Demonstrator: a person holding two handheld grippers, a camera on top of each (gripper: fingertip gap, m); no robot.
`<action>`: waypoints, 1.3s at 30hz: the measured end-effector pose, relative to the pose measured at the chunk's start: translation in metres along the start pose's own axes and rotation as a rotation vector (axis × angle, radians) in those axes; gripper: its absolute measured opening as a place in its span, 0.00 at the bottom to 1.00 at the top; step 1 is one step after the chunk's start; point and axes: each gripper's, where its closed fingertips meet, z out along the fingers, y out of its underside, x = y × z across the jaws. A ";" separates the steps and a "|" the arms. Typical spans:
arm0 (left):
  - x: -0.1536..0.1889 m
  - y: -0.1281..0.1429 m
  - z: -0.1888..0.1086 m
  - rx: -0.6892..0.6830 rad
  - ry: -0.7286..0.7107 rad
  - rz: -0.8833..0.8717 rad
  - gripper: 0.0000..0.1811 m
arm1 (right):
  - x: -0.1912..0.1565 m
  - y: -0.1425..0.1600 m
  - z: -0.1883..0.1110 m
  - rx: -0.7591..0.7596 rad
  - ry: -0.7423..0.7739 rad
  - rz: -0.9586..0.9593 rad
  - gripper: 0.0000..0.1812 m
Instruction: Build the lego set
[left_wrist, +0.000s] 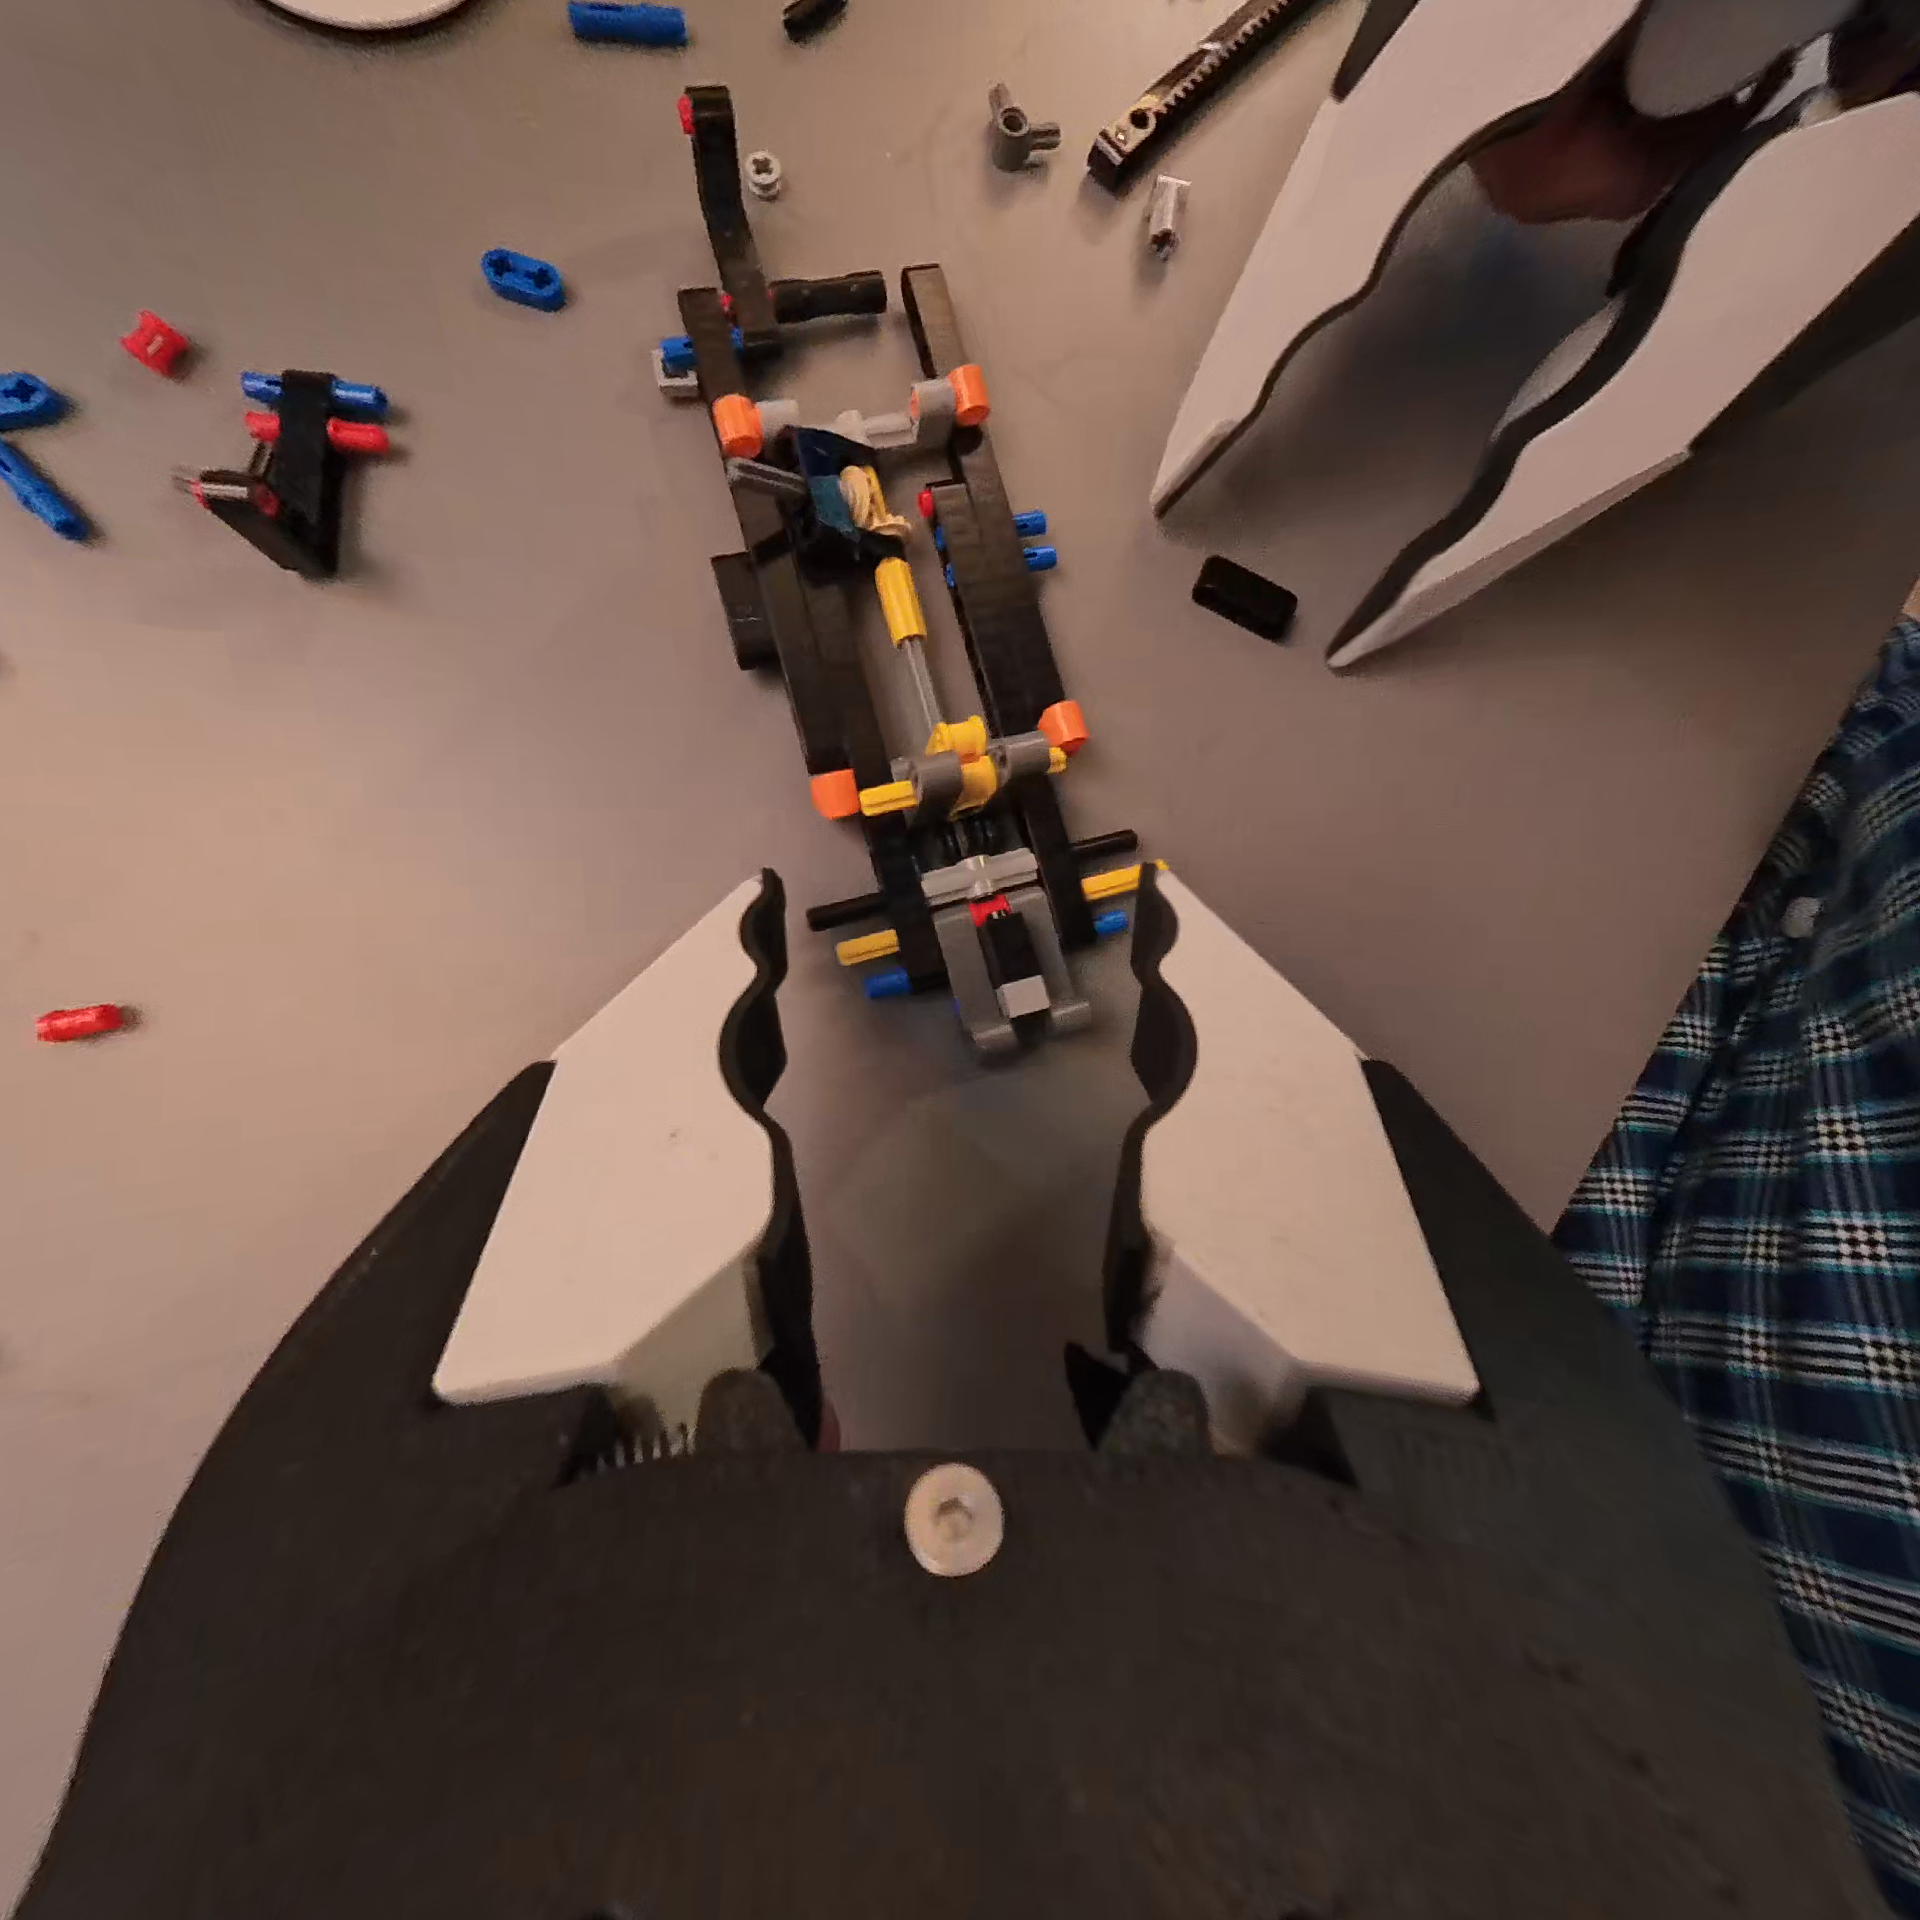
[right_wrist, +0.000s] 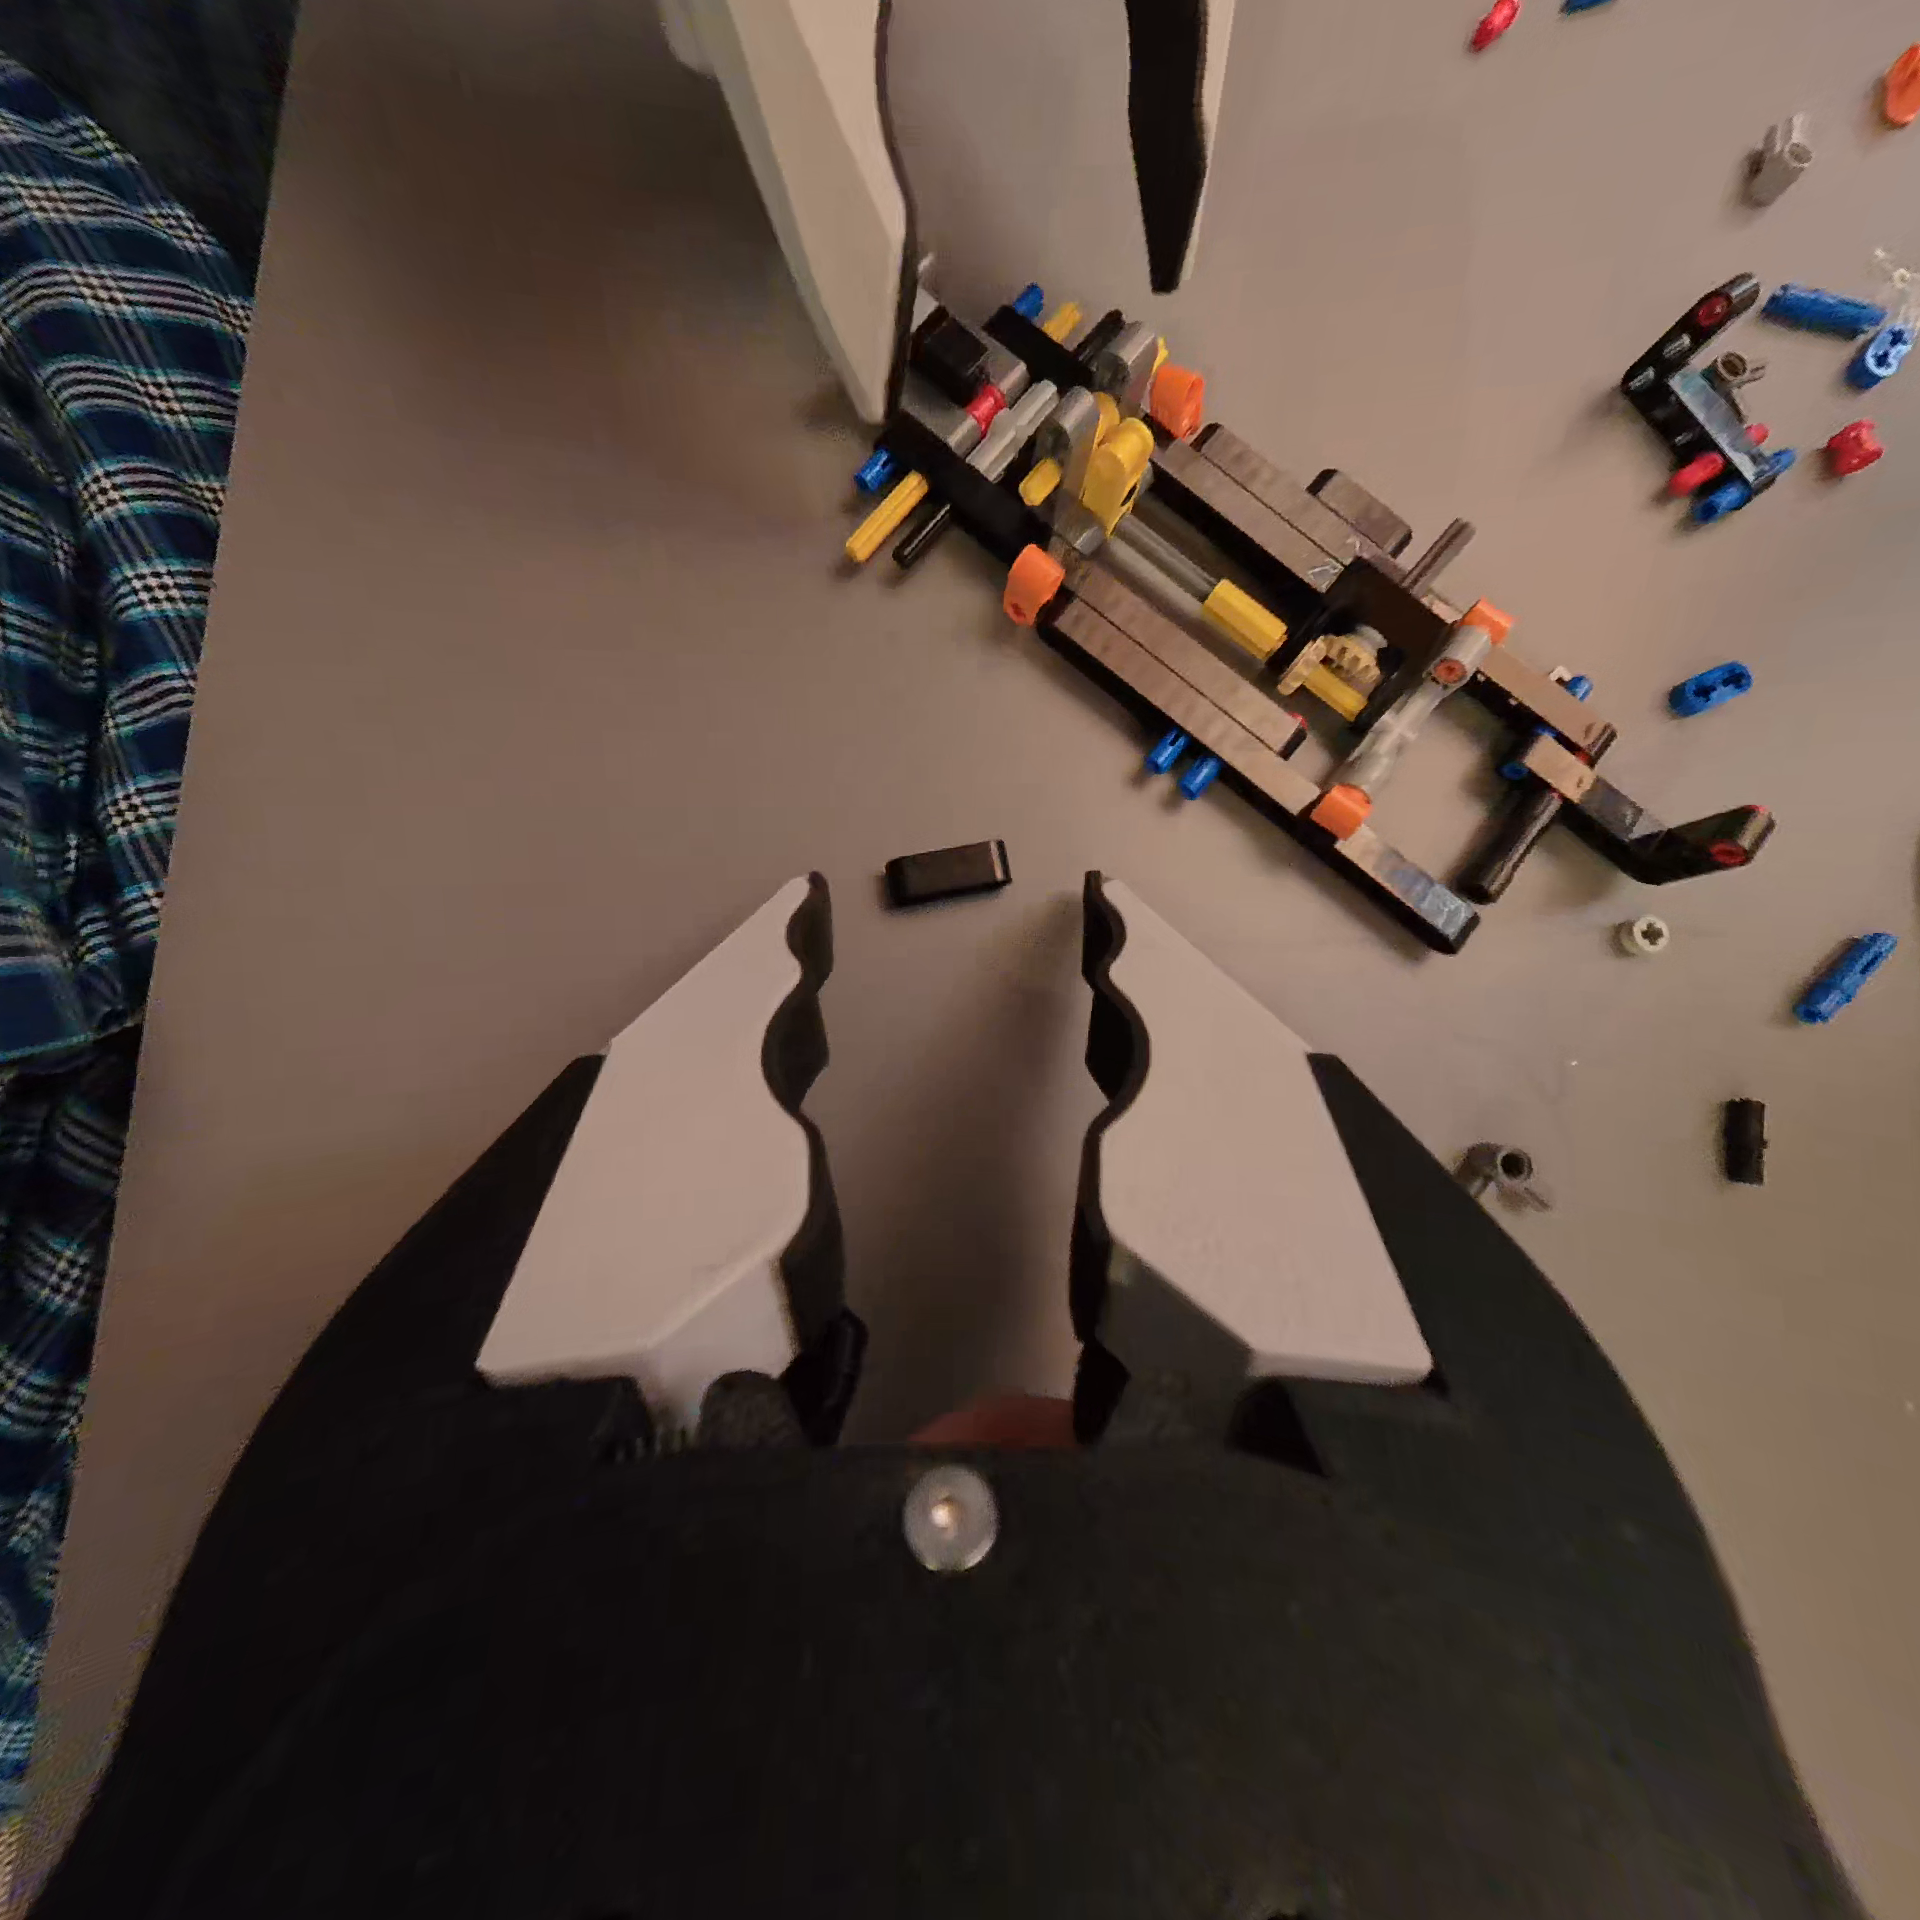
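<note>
A long black lego frame (left_wrist: 894, 582) with orange bushes, a yellow axle part and grey connectors lies on the grey table; it also shows in the right wrist view (right_wrist: 1247, 623). My left gripper (left_wrist: 956, 883) is open, its fingertips either side of the frame's near end. My right gripper (right_wrist: 951, 883) is open and empty, with a small black piece (right_wrist: 948, 871) lying just beyond its tips. That piece also shows in the left wrist view (left_wrist: 1244, 597), beside the right gripper (left_wrist: 1247, 582).
Loose blue, red, grey and black pieces lie scattered around, with a small black sub-assembly (left_wrist: 296, 468) at the left. A black toothed rack (left_wrist: 1195, 94) lies at the back. A person's plaid sleeve (left_wrist: 1787, 1195) is at the table's edge. The left gripper's tips are roughly 10 cm from the right gripper's.
</note>
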 end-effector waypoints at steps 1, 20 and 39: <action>0.001 0.001 0.002 -0.002 0.001 0.008 0.36 | 0.000 -0.001 0.001 0.002 0.000 0.002 0.24; 0.034 0.007 0.010 -0.029 0.099 0.028 0.33 | 0.021 -0.002 0.004 0.046 0.055 0.153 0.12; -0.026 -0.020 0.000 0.145 0.008 -0.106 0.19 | 0.035 -0.002 0.003 0.057 0.111 0.181 0.19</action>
